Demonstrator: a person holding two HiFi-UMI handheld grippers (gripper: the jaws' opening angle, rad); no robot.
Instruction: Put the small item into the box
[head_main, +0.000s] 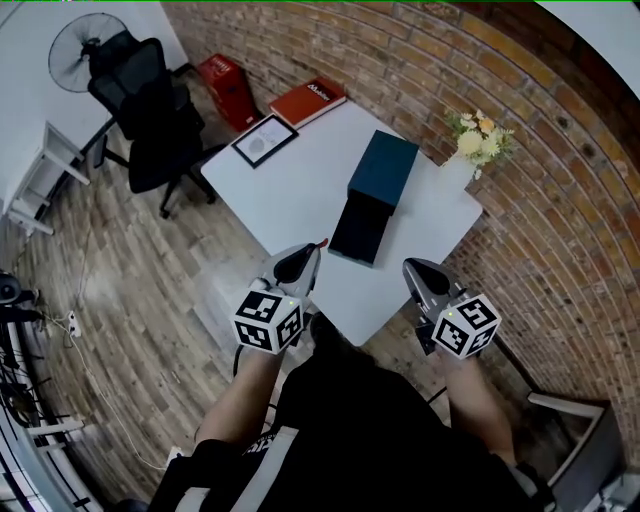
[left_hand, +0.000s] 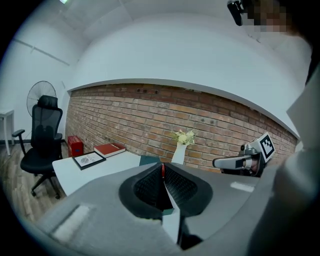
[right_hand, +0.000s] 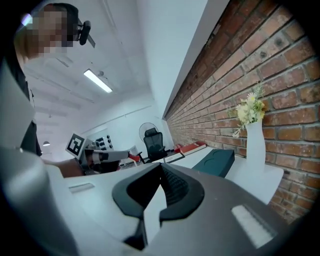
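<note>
Small item (left_hand: 161, 169), a thin red sliver (too slim to say what it is), sits clamped in the tips of the left tongs (head_main: 316, 250), just short of the tabletop's (head_main: 300, 190) near edge. Right tongs (head_main: 408, 266) are pressed together, empty. Step in hand, I judge: the carry to the teal box (head_main: 383, 168), at 1 o'clock from the left tongs. Next: reach over what looks like its dark tray (head_main: 360, 230), then release.

A red book (head_main: 308, 100) and a framed picture (head_main: 265, 140) lie on the white table (head_main: 290, 190), a black office chair (head_main: 150, 110) stands beside
</note>
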